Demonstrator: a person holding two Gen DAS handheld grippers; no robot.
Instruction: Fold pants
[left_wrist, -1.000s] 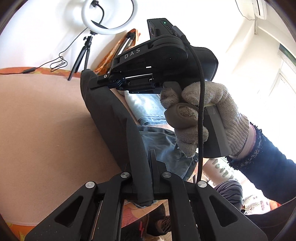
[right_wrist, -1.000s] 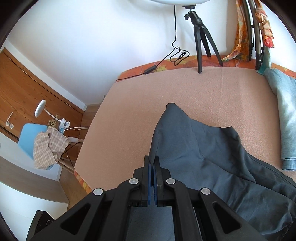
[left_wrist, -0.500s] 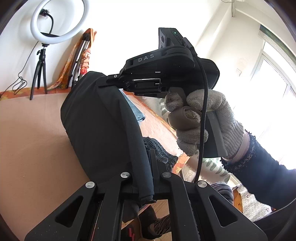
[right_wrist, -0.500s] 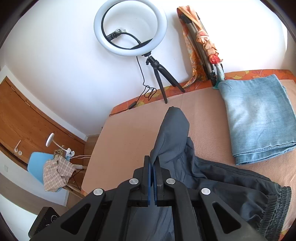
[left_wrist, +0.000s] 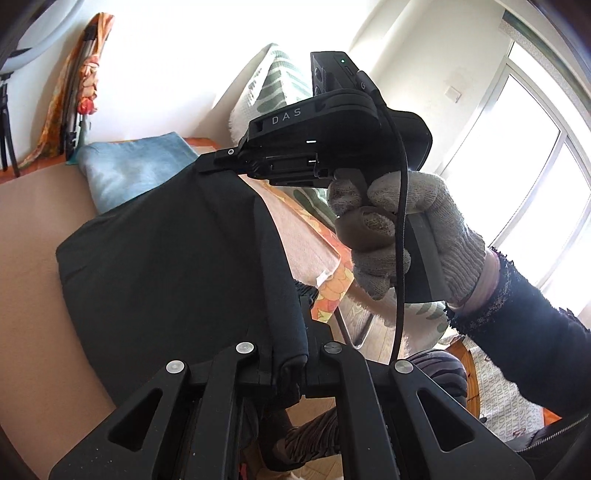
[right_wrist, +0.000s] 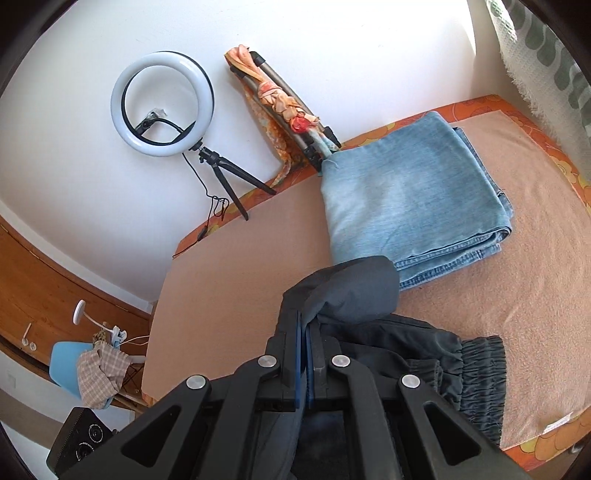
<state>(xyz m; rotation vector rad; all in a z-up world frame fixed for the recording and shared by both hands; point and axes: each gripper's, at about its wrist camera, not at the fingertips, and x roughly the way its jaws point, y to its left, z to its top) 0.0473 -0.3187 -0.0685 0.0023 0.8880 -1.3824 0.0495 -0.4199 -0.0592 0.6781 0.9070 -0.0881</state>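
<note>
Dark grey pants (left_wrist: 170, 254) hang lifted over the peach bed cover, stretched between both grippers. My left gripper (left_wrist: 291, 350) is shut on one folded edge of the cloth. My right gripper (right_wrist: 304, 325) is shut on another part of the pants (right_wrist: 354, 288), which bunch over its fingertips. In the left wrist view the right gripper (left_wrist: 221, 162), held in a gloved hand (left_wrist: 406, 229), pinches the far top edge. The elastic waistband (right_wrist: 476, 373) lies on the bed near the front right edge.
Folded light blue jeans (right_wrist: 406, 199) lie on the bed (right_wrist: 240, 266) toward the wall. A ring light on a tripod (right_wrist: 162, 103) and a wrapped bundle (right_wrist: 280, 96) stand by the wall. Left of the bed a blue chair (right_wrist: 70, 362) holds checked cloth.
Both grippers have carried the pants sideways across the bed toward the jeans and the waistband. The ring light has slid left in both views; the cloth now hangs folded.
</note>
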